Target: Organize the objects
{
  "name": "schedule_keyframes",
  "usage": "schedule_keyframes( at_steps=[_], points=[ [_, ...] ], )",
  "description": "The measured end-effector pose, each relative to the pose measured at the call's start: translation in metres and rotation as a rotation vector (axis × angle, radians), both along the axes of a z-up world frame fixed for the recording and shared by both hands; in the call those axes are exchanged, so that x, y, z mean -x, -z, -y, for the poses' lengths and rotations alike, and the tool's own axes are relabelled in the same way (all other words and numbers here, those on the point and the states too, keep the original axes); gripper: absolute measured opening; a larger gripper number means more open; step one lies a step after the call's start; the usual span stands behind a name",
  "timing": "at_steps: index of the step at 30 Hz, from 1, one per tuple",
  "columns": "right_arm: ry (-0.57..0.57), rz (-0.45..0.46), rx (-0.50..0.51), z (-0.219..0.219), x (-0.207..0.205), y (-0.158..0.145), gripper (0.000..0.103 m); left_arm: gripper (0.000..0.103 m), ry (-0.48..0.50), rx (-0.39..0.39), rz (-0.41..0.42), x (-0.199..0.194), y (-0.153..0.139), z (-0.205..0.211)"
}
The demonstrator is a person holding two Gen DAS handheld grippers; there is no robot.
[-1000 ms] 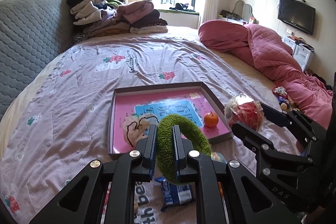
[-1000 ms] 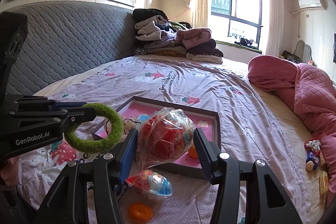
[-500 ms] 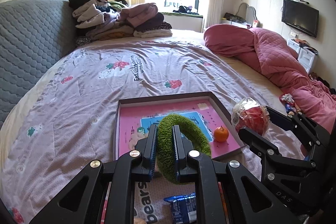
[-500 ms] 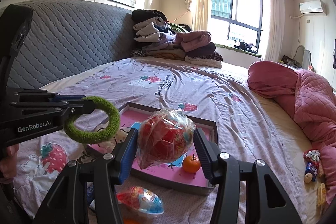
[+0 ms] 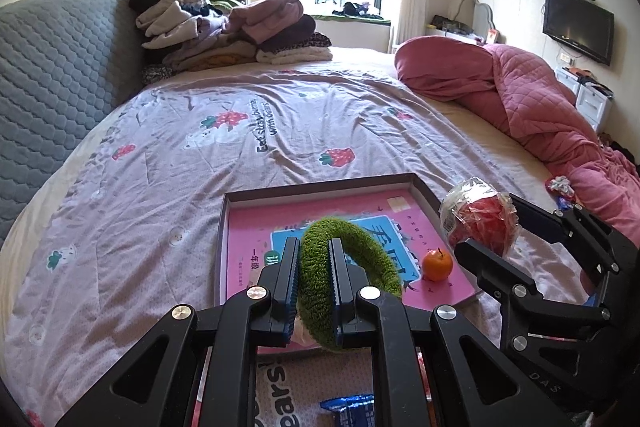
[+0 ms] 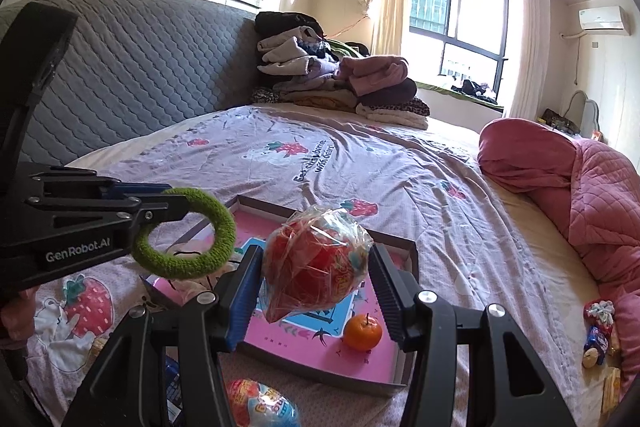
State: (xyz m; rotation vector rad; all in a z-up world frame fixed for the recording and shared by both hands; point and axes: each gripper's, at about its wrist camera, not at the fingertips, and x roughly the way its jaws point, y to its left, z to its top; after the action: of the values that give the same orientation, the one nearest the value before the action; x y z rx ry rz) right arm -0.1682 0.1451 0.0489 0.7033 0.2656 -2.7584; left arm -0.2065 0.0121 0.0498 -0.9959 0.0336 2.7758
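bed point(image 5: 168, 187) wide, the purple sheet bare from the tray point(image 5: 320, 187) back to the clothes pile point(image 5: 224, 27) at the headboard point(image 6: 132, 67). pink quilt point(image 5: 540, 99) bunched along the right edge. tray lies flat near the foot of the bed, low brown rim all round; its far-left part is bare pink. small orange point(image 5: 437, 264) sits in the tray near the right rim, apart from both tools.

writing: sheet print in the right view reads "...with bears"; "bears" again upside down in the left view near the tray's near edge. left tool body marked "GenRobot.AI". tray liner has large chinese characters, mostly hidden. red characters on the wrapped ball, not legible.

left gripper point(image 5: 314, 281): jaws pinched tight on the green ring point(image 5: 352, 267), gripping one side of the loop; the rest of the ring hangs free in front of the jaws, over the tray's near-left part.

right gripper point(image 6: 316, 279): jaws partly spread, clamped on the red ball point(image 6: 316, 263) in crinkled clear wrap, held in the air over the tray's near side; wrap presses against both pads.

blue packet point(image 5: 352, 409) on the sheet short of the tray. wrapped toy egg point(image 6: 260, 405) under the right tool, outside the tray. small wrapped sweets point(image 6: 596, 331) well off by the quilt.
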Motion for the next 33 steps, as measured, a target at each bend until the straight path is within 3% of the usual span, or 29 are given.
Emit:
schedule_keyframes(
  at_steps=[33],
  points=[
    [-0.026, 0.040, -0.034, 0.005, 0.035, 0.019, 0.054, 0.014, -0.027, 0.002, 0.024, 0.040, 0.008, 0.009]
  ],
)
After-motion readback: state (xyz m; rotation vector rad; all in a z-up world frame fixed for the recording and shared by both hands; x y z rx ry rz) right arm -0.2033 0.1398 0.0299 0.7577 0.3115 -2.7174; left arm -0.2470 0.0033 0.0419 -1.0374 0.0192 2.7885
